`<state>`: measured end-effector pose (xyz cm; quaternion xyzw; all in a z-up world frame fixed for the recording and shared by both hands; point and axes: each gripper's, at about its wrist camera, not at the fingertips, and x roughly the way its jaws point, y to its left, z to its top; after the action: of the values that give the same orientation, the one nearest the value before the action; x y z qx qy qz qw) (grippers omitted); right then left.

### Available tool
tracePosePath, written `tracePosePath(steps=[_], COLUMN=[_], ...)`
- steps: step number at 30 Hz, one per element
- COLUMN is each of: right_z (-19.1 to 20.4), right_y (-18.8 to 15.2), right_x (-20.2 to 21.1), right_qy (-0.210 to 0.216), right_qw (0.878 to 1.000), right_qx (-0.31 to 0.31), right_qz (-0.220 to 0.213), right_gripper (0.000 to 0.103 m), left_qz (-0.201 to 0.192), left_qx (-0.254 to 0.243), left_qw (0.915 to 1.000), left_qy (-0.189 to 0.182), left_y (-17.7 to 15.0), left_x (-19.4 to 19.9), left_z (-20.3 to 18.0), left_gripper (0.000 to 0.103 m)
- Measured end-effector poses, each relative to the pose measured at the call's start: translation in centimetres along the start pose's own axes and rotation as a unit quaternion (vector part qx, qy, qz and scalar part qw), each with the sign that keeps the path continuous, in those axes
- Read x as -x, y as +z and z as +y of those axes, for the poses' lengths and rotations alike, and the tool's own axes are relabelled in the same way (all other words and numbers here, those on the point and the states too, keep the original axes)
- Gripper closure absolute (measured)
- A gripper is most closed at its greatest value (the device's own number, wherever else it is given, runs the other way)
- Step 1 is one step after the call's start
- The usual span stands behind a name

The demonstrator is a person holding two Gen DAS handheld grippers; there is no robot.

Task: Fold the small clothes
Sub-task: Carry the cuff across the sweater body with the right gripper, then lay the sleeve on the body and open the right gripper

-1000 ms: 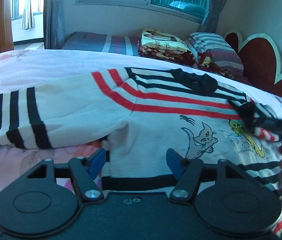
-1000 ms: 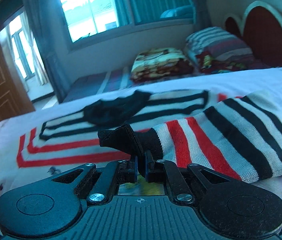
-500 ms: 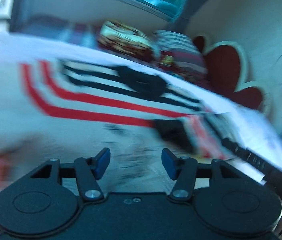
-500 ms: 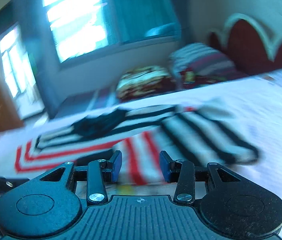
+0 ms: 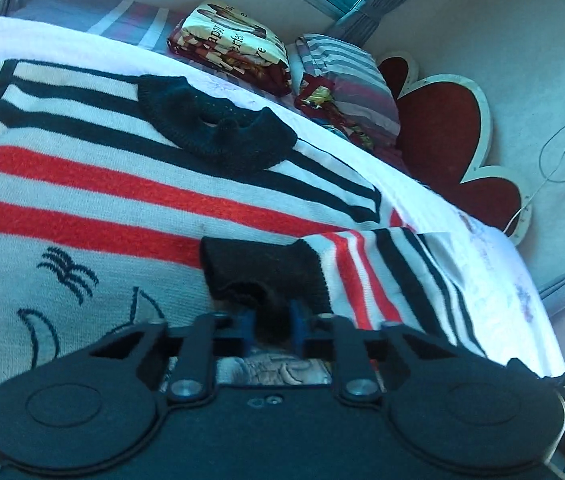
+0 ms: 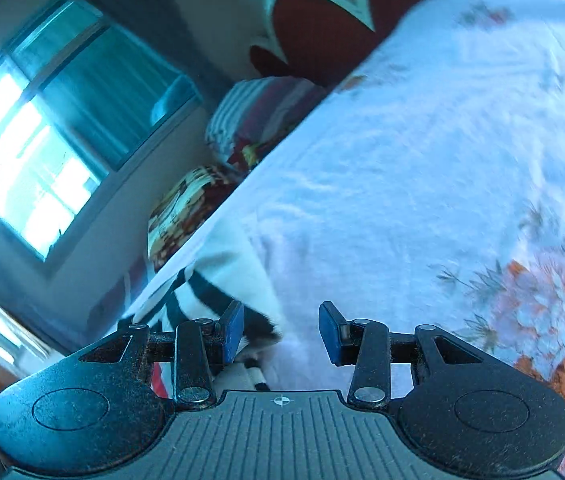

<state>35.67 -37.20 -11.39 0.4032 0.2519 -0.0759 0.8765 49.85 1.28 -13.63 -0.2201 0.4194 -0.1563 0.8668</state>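
Since a second ago, the black cuff (image 5: 262,276) of the sleeve has been let go by the right gripper (image 6: 280,330), whose tongs are now apart and empty, and has been clamped by the left gripper (image 5: 272,326). The striped sweater (image 5: 122,184) is spread flat across the middle of the bed (image 6: 422,168), with the sleeve folded over its front. It looks soft, light and floppy, so it is best held by the thick cuff or hem. The flowery sheet is soft too. Pillows (image 5: 346,80) are seen by the red headboard (image 5: 442,136), below a window (image 6: 42,140).
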Motion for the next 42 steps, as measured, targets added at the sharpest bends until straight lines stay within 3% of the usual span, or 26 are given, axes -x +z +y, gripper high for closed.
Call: tracePosePath(steps=[4,13,27,32,38,40,42], right_z=[-1.1,-0.1,0.0,0.0,0.5,1.2,1.5], right_y=[0.8,0.8,0.7,0.9,0.8,0.8,0.5], right_x=[0.1,-0.5,-2.8,-4.3,-6.1,-6.2,-5.9], right_qy=[0.015,0.034,0.122,0.128,0.101,0.084,0.063], right_qw=[0.999,0.998,0.977,0.972,0.978,0.984,0.989], right_qx=[-0.037,-0.051,-0.146,-0.162,-0.135,-0.101,-0.061], right_qz=[0.009,0.026,0.094,0.111,0.124,0.124,0.122], right_gripper=[0.062,0.062,0.062,0.062,0.062,0.092,0.092], left_qz=[-0.013,-0.061,-0.075,-0.066,-0.048,-0.042,-0.041], left_qx=[-0.025,-0.084,-0.07,-0.063,-0.059,-0.06,-0.055], left_qw=[0.9996,0.9946,0.9938,0.9945,0.9952,0.9954,0.9959], left_qy=[0.006,0.012,0.045,0.052,0.061,0.062,0.058], left_y=[-0.1,0.9,2.4,2.4,2.2,2.0,2.0], left_x=[0.5,3.9,6.8,6.6,5.5,5.2,5.5], left_z=[-0.3,-1.6,2.5,3.9,5.3,5.6,5.6], left_gripper=[0.098,0.098,0.098,0.098,0.098,0.098,0.098])
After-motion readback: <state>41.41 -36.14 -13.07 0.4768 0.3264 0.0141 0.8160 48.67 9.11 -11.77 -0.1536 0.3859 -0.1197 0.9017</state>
